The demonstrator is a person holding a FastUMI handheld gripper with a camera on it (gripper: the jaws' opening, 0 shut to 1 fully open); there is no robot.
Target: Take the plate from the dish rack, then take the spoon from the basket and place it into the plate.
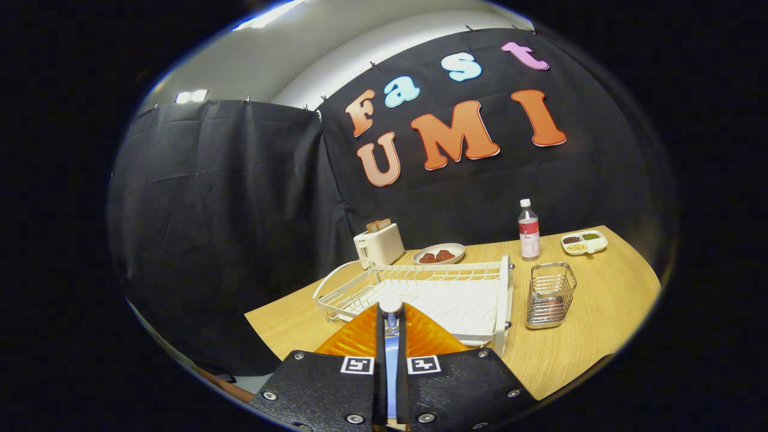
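Between gripper fingers: spoon clamped. Beyond: dish rack, wire basket, dish with reddish food.

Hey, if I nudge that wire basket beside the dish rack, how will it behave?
The wire basket is open mesh, so probably light and stiff; it may slide on the smooth table. It stands tall and narrow, so a high push could tip it. The gripper is closed on a white-tipped item.

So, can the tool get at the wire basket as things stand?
Probably yes: the basket stands beside the dish rack with nothing before it. But the tool is shut on a slim object, so grasping must wait.
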